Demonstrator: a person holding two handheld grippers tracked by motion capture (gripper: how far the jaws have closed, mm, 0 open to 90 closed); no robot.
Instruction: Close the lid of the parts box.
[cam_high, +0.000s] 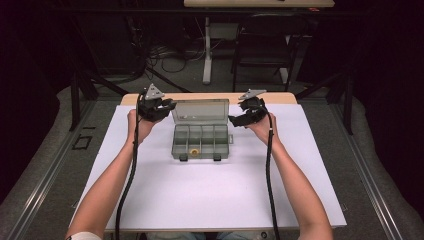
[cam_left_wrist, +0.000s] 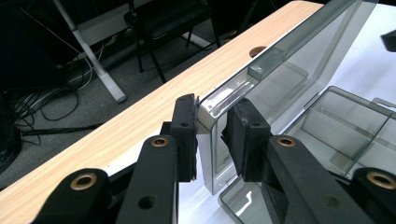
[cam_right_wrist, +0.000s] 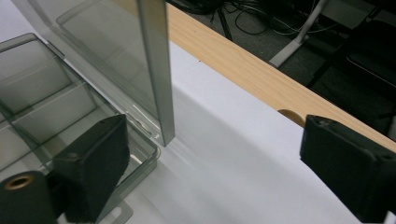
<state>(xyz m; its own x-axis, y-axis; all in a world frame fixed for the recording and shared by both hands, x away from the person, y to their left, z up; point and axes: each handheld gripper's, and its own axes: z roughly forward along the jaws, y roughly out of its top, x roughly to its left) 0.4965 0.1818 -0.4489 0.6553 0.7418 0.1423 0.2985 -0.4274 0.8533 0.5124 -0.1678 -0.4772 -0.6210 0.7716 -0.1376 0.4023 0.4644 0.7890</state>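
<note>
Left tongs (cam_left_wrist: 212, 135) clamped the transparent grey plastic organizer box's (cam_high: 200, 142) raised lid (cam_left_wrist: 280, 60), while right tongs (cam_right_wrist: 215, 177) gaped apart, empty.

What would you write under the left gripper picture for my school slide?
The left gripper pinches the corner of the clear box's raised lid above its compartments.

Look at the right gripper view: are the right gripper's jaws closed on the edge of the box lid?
No. The right gripper stands wide open, and the upright lid of the clear box touches neither pad.
</note>
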